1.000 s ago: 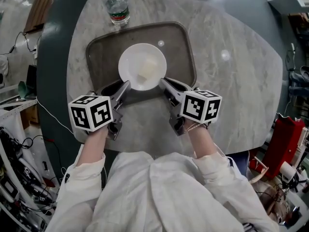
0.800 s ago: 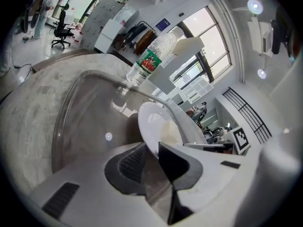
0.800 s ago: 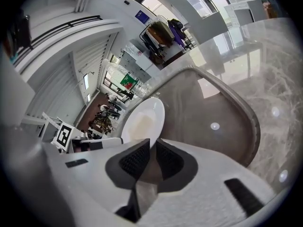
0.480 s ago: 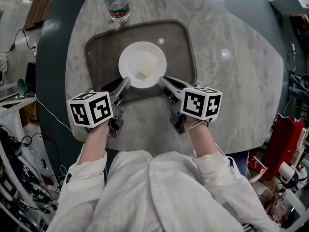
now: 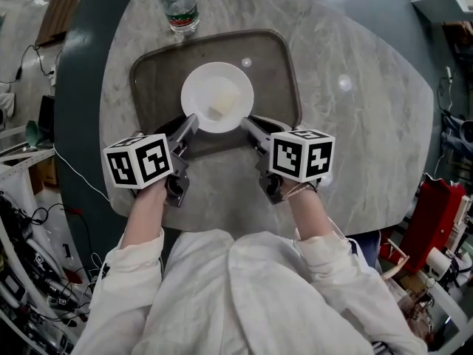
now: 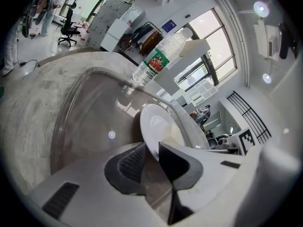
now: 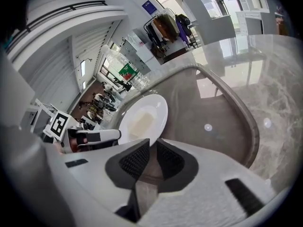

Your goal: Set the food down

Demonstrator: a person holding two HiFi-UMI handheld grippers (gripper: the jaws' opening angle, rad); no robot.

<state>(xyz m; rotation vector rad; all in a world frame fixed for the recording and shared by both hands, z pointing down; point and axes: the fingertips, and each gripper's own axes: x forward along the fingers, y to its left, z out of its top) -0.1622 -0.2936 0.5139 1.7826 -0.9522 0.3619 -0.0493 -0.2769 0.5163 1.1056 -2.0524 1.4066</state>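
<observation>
A white plate (image 5: 217, 97) with a pale piece of food (image 5: 222, 103) sits over the middle of a dark tray (image 5: 275, 72). I cannot tell if it rests on the tray. My left gripper (image 5: 192, 125) is shut on the plate's near-left rim, and my right gripper (image 5: 246, 123) is shut on its near-right rim. In the left gripper view the plate (image 6: 163, 126) edge runs between the dark pads (image 6: 134, 161). In the right gripper view the plate (image 7: 144, 117) reaches into the narrow gap of the jaws, and the food (image 7: 139, 122) shows on it.
The tray lies on a rounded marble table (image 5: 362, 124). A plastic water bottle (image 5: 179, 6) with a red and green label stands just past the tray's far left corner. Cables and clutter lie on the floor to the left, and a red object (image 5: 436, 213) stands at the right.
Almost nothing differs. Both grippers keep their hold on the plate, which has edged slightly away from me over the tray.
</observation>
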